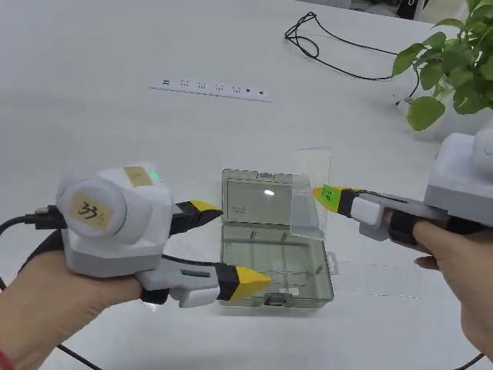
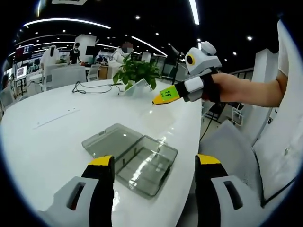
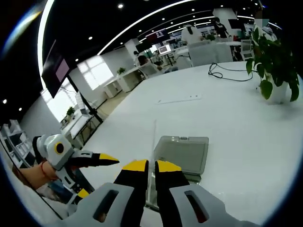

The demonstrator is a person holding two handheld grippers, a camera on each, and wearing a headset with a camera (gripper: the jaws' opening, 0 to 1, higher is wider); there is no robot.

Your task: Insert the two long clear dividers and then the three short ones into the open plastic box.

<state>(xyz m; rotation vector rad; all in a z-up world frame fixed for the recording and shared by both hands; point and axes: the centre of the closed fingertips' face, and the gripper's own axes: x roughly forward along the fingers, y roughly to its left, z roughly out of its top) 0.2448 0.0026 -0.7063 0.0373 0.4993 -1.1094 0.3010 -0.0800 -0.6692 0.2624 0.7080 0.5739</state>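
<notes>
Head view: open plastic box (image 1: 273,262) sits on the bench (image 1: 115,116), lid laid back. Clear divider (image 1: 312,181) stands upright above its hinge side, clenched in the right tool (image 1: 327,194). Left tool (image 1: 237,245) gapes empty beside the box. Risk: the thin sheet tilts, misses its slots and jams.

Smoky see-through plastic box (image 1: 273,266), lid open and hinged back toward the far edge, sits close to the near edge of the white worktop (image 1: 115,116). One long clear divider (image 1: 312,181) stands upright over the lid's right side, pinched in the right gripper's (image 1: 323,193) jaws. Another clear strip (image 1: 381,279) lies flat just right of the box.
</notes>
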